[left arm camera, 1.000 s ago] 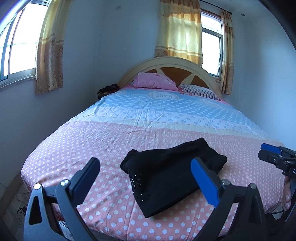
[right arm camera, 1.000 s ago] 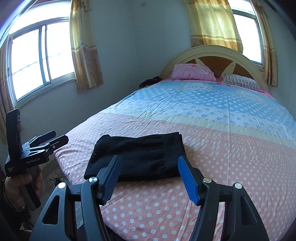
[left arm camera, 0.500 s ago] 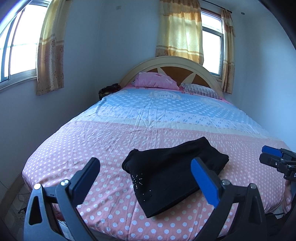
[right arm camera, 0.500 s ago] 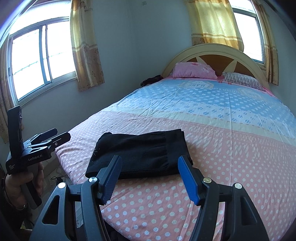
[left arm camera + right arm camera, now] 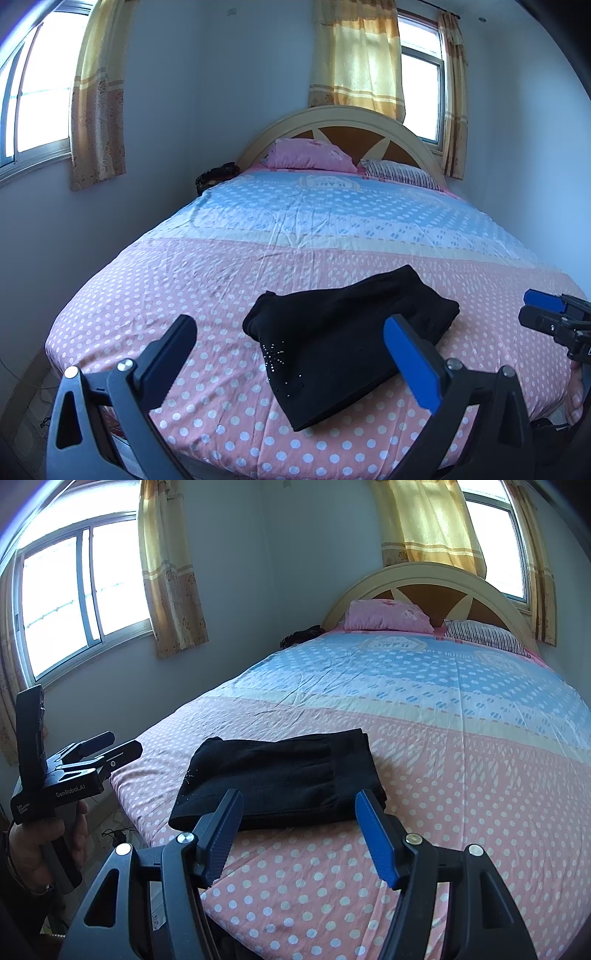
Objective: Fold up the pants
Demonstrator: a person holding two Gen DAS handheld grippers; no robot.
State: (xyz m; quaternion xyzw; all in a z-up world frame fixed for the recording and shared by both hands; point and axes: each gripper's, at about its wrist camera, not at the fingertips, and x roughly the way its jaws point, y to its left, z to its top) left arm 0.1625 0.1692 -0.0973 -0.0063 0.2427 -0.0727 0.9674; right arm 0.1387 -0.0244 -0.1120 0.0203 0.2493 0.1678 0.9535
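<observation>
Black pants [image 5: 343,339] lie folded into a compact rectangle near the foot of the bed [image 5: 207,280], with small sparkly studs on one corner. In the right wrist view the same pants [image 5: 280,775] rest flat on the pink dotted sheet. My left gripper [image 5: 291,343] hovers open above the bed's near edge, nothing between its fingers. My right gripper [image 5: 297,819] is also open and empty, just short of the pants. The left gripper [image 5: 107,746], held in a hand, shows at the left edge of the right wrist view; the right gripper [image 5: 543,310] shows at the left wrist view's right edge.
A pink pillow [image 5: 310,155] and a striped pillow [image 5: 402,173] lean on the arched headboard [image 5: 369,118]. A dark bundle [image 5: 218,173] lies at the bed's far left corner. Curtained windows line the walls. Cables [image 5: 114,834] lie on the floor left of the bed.
Both grippers have drawn back slightly from the pants and stayed open. The pants have not moved.
</observation>
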